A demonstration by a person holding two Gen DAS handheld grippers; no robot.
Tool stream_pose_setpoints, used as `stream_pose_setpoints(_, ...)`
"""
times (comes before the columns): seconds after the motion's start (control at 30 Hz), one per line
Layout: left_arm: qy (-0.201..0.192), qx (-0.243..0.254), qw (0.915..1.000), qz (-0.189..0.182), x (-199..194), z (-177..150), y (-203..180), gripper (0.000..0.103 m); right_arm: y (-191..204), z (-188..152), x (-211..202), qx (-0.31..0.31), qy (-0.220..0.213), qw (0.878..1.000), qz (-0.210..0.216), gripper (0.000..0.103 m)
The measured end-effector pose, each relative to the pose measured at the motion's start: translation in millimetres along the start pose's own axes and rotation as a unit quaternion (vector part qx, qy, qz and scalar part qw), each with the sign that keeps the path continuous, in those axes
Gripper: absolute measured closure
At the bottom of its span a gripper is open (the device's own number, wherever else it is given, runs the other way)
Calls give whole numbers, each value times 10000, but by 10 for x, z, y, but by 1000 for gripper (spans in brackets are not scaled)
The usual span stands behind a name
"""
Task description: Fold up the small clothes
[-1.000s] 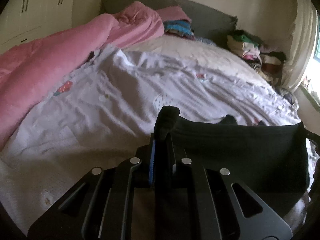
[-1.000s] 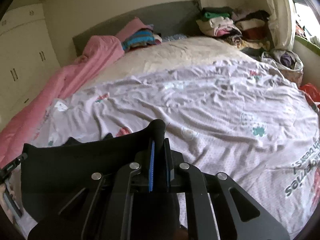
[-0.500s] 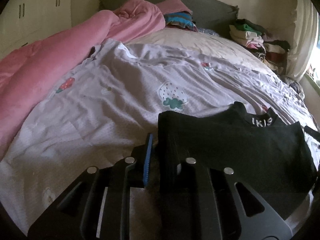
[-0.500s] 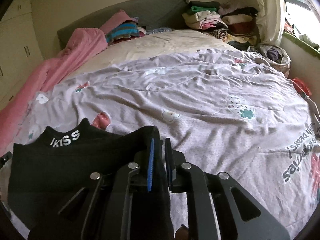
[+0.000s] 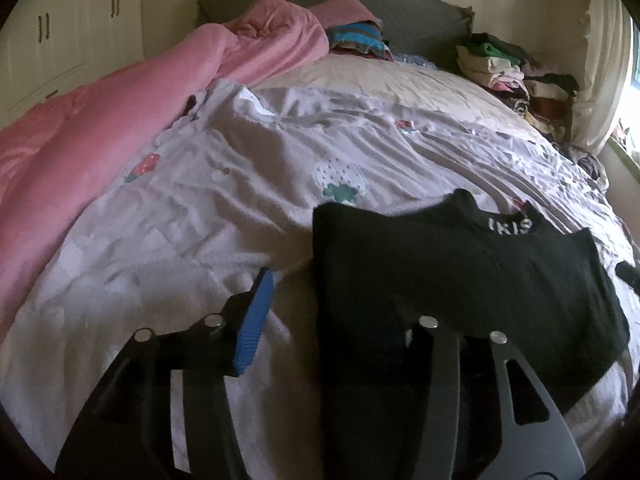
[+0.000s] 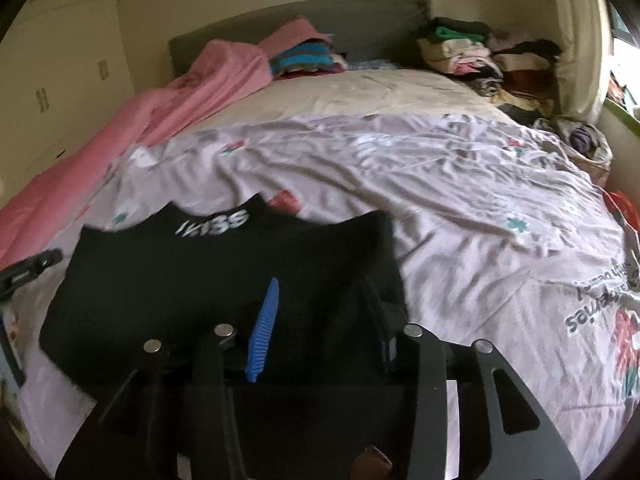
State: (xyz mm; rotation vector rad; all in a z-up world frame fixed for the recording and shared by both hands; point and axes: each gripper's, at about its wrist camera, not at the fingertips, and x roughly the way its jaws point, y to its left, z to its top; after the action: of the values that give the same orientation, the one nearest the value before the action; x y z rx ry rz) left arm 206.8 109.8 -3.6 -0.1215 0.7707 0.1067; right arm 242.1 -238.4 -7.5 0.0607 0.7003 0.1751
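Your black top (image 5: pixel 460 276) lay flat on the strawberry-print quilt (image 5: pixel 240 184), near the bed's foot. Both grippers, left (image 5: pixel 332 320) and right (image 6: pixel 324 320), were opening, gripping nothing; withdrawing fingers could snag and rumple its edges.

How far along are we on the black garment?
Done: the black garment lies spread flat on the floral sheet. In hand: the left gripper and right gripper are opening, letting its corners go. Left: every fold; none shows yet.
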Motion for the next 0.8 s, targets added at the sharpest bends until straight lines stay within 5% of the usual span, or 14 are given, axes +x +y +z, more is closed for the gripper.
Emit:
stream_pose_setpoints(0.3, 199, 22, 9996, -192, -197, -202, -112, 56, 230, -279, -90, -263, 401, 9988, 136, 60)
stream_pose_setpoints(0.57, 960, 244, 9947, -260, -63, -530, -189, 44, 127, -556, -78, -139, 846, 9963, 39, 59)
stream_pose_setpoints(0.8, 1101, 331, 9932, -203, -95, -695, -190, 40, 77, -704, -169, -39, 934, 9956, -2, 58)
